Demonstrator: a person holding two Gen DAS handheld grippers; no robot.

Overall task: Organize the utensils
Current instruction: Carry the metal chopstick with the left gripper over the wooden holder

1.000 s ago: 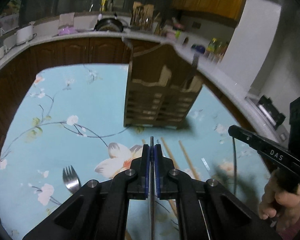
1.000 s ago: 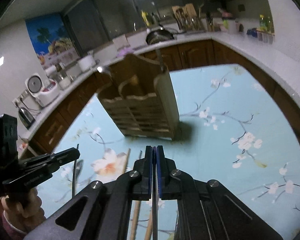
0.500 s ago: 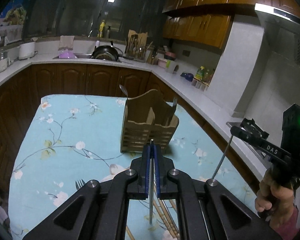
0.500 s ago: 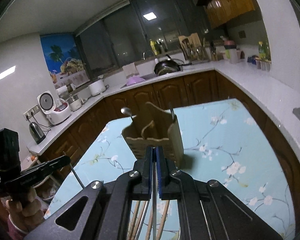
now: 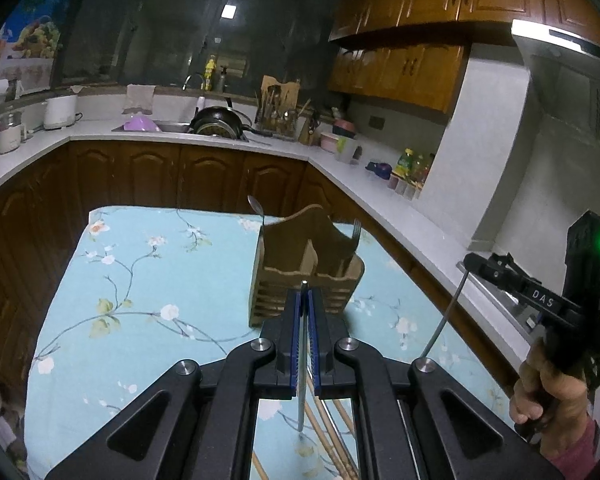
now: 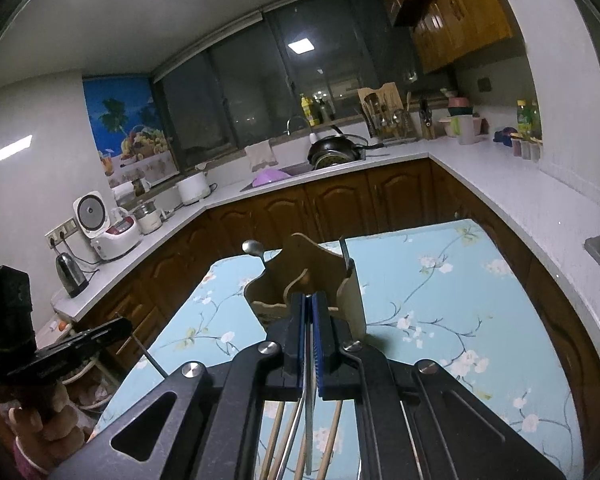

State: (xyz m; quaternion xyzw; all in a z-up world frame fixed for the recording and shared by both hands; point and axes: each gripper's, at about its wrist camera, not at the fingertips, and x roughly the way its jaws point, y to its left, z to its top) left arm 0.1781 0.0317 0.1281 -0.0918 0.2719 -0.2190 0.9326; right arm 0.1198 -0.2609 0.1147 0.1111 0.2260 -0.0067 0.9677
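My left gripper (image 5: pixel 304 292) pinches a thin metal utensil handle (image 5: pixel 301 360), and my right gripper (image 6: pixel 310 304) clamps another metal utensil (image 6: pixel 309 412). The wooden utensil holder (image 5: pixel 306 268) stands toward the table's (image 5: pixel 140 280) far edge, holding a spoon (image 5: pixel 256 205) and fork (image 5: pixel 356 234); wooden chopsticks (image 6: pixel 274 436) lie near its close edge.

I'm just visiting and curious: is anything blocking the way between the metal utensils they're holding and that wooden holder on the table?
Nothing visible does. Each hand-held gripper, left and right, is shut on a thin metal utensil, and only open air and bare tablecloth separate them from the wooden holder, which already holds a spoon and a fork.
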